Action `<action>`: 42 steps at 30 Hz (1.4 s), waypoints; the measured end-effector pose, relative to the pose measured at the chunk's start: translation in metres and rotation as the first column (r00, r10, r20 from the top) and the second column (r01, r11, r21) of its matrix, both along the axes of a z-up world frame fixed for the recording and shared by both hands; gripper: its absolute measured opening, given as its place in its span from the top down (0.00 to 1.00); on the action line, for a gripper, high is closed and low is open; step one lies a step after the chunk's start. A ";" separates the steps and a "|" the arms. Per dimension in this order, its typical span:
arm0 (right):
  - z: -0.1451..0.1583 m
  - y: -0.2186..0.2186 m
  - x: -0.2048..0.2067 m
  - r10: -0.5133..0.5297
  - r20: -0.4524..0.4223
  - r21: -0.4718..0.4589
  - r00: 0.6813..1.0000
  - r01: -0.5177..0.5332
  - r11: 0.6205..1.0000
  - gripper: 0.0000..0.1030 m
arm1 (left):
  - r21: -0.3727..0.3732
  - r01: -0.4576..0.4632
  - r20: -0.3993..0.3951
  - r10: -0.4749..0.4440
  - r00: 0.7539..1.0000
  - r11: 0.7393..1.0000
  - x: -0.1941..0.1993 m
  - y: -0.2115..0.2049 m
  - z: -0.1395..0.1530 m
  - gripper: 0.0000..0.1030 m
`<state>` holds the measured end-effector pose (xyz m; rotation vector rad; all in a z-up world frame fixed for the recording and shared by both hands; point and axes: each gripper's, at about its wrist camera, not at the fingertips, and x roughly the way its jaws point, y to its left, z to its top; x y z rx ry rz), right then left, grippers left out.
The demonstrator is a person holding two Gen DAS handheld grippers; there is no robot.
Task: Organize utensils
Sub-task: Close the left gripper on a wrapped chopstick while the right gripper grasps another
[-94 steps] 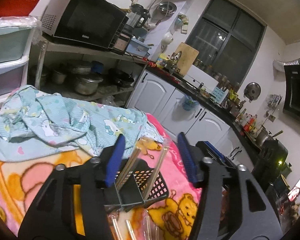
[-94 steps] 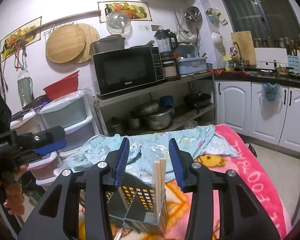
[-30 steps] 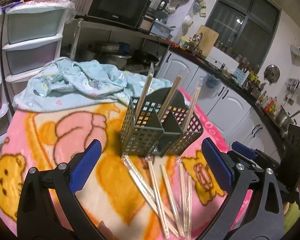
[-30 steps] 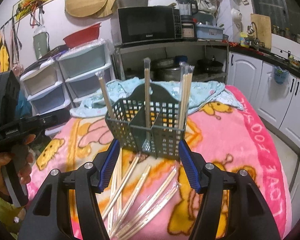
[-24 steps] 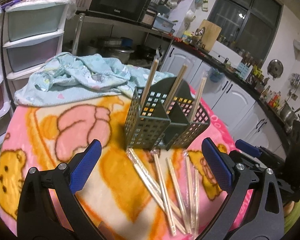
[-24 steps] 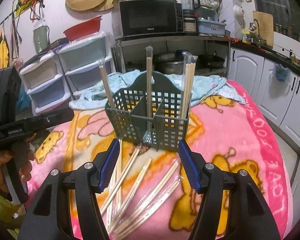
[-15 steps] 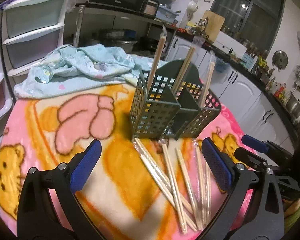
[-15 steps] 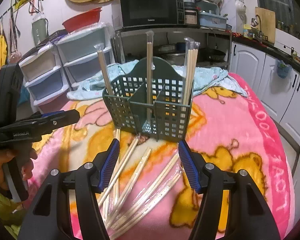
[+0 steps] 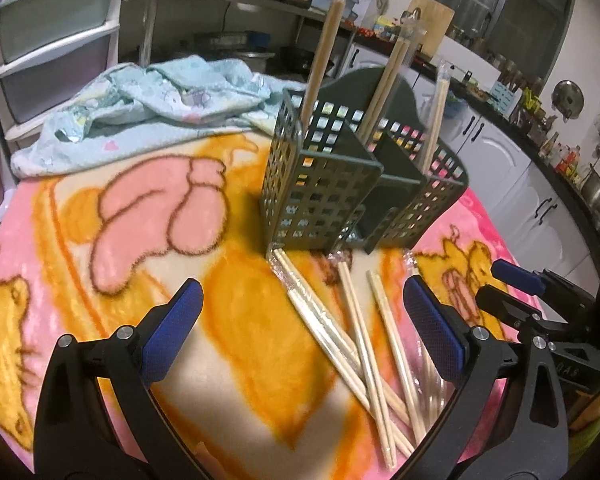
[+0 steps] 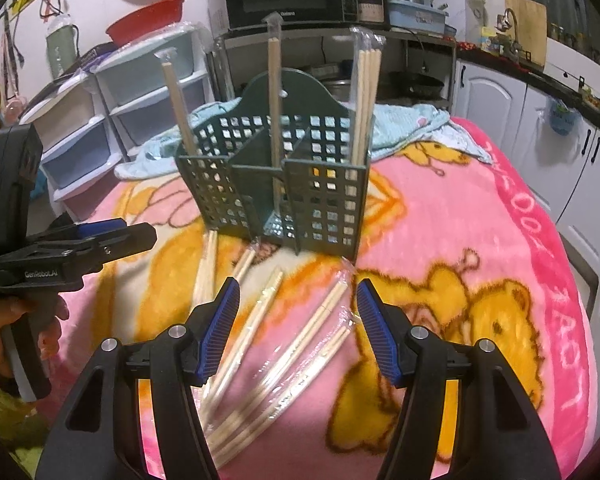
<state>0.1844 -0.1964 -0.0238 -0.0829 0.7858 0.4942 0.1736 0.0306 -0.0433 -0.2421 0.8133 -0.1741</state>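
Hovering over chopsticks [image 10: 300, 344] (light, stiff, slippery wrap; pinch mid-length), right gripper [image 10: 298, 328] and left gripper [image 9: 302, 334] both gape empty.

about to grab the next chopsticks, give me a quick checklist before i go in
1. Right gripper open and empty: ok.
2. Left gripper open and empty: ok.
3. Loose wrapped chopsticks on the blanket lie below the right gripper: ok.
4. Single pair isolated: not ok, they overlap.
5. Caddy upright, with room in its compartments: ok.
6. Grippers apart from each other: ok.
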 end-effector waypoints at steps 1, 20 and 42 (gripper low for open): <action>-0.003 0.000 0.002 -0.003 -0.005 -0.004 1.000 0.003 1.000 0.43 | -0.002 0.003 -0.009 -0.003 1.000 1.000 0.003 0.000 -0.003 0.10; -0.047 0.004 0.042 -0.036 -0.117 -0.065 0.992 0.028 0.997 0.47 | -0.128 -0.026 -0.194 0.001 0.981 0.991 0.060 -0.001 -0.050 0.44; -0.074 0.004 0.084 -0.111 -0.238 -0.062 0.965 0.099 0.993 0.73 | -0.093 -0.053 -0.229 0.030 0.973 0.994 0.074 0.001 -0.059 0.74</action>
